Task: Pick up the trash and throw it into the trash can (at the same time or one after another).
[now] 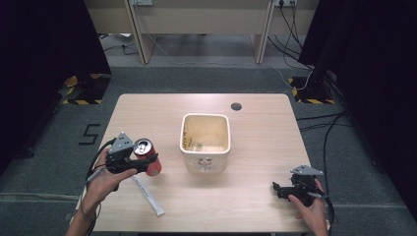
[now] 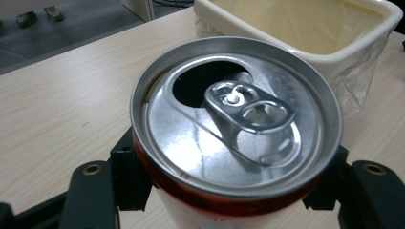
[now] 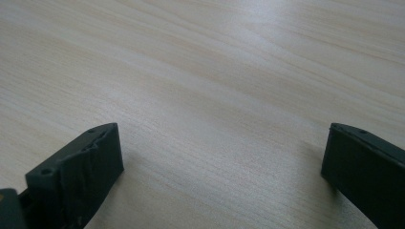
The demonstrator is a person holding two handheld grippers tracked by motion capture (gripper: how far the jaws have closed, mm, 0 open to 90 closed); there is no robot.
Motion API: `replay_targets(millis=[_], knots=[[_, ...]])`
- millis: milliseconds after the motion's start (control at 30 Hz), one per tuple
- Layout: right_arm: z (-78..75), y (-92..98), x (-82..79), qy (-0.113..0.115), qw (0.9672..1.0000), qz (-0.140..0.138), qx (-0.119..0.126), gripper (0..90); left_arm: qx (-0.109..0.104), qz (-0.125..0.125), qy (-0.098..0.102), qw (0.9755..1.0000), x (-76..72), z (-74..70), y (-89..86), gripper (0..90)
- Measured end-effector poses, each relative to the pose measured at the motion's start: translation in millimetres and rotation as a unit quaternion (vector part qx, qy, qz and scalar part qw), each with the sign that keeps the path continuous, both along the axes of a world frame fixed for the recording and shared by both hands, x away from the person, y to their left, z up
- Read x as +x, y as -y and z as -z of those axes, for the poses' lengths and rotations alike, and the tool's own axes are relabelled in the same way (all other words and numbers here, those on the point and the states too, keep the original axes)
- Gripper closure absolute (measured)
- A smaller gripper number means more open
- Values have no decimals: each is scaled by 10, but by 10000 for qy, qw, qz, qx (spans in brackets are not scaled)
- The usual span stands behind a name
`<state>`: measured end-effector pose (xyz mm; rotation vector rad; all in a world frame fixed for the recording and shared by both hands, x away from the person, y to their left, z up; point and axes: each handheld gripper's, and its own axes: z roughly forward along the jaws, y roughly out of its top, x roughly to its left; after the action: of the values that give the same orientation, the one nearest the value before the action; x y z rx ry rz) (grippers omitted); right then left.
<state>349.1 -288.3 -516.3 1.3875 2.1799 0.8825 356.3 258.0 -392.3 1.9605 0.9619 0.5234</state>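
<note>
— Premises?
— A lab recording bay: black curtains (image 1: 44,44) on both flanks, hazard-striped stand feet (image 1: 81,91), loose cables (image 1: 295,34) over grey carpet (image 1: 196,78), one wooden bench (image 1: 255,196).

Left tool (image 1: 147,162) grips red can (image 1: 147,156) beside bin (image 1: 205,160).

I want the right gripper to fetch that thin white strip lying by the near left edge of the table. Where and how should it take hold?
Grip the white strip near its middle, coming straight down from above with the jaws set across its narrow width. It lies flat and slanted on the table, so no side gap exists. The right gripper is open; the left gripper holds the red can just beside it.
</note>
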Motion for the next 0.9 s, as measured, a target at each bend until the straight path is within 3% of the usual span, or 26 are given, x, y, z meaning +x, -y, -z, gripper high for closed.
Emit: replay_targets(millis=[900], knots=[[-1,1,0,-5,10000,-11,-7,2,79,275,150,9995,135,-374,177,337]])
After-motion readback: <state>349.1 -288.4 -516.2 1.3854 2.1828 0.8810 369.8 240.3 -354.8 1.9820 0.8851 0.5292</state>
